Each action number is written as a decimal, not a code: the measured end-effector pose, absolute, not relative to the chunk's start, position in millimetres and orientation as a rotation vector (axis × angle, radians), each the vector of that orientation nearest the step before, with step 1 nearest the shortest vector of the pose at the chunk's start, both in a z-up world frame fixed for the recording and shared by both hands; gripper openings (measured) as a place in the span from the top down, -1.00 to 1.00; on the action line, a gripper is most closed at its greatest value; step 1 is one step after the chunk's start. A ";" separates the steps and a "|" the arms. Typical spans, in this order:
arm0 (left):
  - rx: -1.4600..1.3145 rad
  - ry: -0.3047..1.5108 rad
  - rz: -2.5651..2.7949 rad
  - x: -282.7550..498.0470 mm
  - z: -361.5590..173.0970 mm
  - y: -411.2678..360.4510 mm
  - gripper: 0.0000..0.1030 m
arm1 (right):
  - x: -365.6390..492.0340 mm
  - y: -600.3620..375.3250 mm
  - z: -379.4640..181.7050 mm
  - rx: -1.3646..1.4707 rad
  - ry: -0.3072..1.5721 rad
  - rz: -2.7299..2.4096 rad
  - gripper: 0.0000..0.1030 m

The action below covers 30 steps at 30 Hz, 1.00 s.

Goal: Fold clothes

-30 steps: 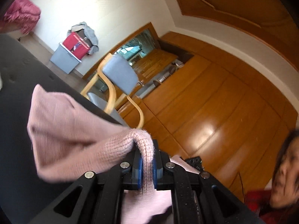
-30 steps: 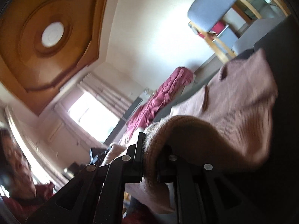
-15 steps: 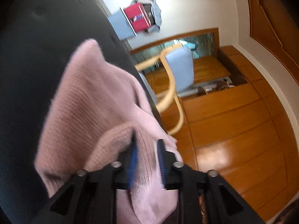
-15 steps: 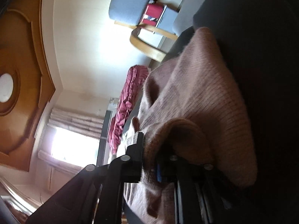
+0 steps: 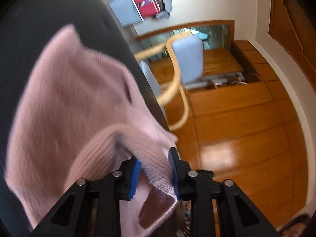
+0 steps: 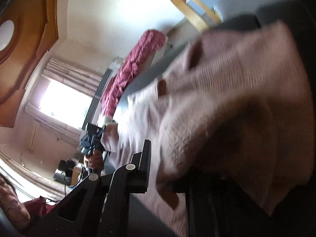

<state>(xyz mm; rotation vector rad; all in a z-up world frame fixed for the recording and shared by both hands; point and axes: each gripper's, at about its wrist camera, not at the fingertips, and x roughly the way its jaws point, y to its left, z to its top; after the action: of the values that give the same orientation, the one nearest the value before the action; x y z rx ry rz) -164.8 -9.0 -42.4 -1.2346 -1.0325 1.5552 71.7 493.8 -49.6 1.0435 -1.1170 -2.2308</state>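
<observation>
A pink knit sweater [image 5: 75, 102] lies spread over a dark upholstered surface [image 5: 49, 9], blurred by motion. My left gripper [image 5: 154, 169] is open, and a fold of the sweater's ribbed edge hangs loosely between its blue pads [image 5: 134, 177]. In the right wrist view the same sweater [image 6: 227, 98] drapes over one finger of my right gripper [image 6: 160, 175] and hides it. The other finger [image 6: 146, 167] stands free of the cloth with a gap beside it. The left gripper [image 6: 92, 138] shows beyond the sweater, held by a hand [image 6: 95, 161].
A wooden armchair with a grey-blue cushion [image 5: 187, 59] stands just past the surface's edge on a glossy wooden floor [image 5: 246, 138]. A red box on a grey bin [image 5: 147, 6] sits by the wall. A crimson blanket [image 6: 134, 63] lies near the window [image 6: 63, 102].
Both grippers were shut on the sweater's edge a second ago. Their jaws have since spread apart. Both have swung down toward the dark surface, and the sweater has come down onto it.
</observation>
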 end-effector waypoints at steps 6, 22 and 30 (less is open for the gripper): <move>-1.216 -1.166 1.613 -204.7 -47.7 -6.7 0.58 | 50.4 527.7 -49.8 0.915 -1.270 -2.273 0.80; -1.171 -1.047 1.901 -203.6 -45.7 -52.5 0.40 | 59.4 555.6 -40.6 0.806 -1.353 -2.541 0.16; -1.147 -0.680 1.986 -132.4 -31.4 -82.9 0.31 | 131.4 491.8 -28.7 1.007 -0.763 -2.749 0.07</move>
<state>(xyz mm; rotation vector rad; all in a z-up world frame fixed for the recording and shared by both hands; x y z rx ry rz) -132.4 -82.9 -31.4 -1.1473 -0.6803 1.9858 131.4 491.8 -28.7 1.0066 -0.7630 -2.7486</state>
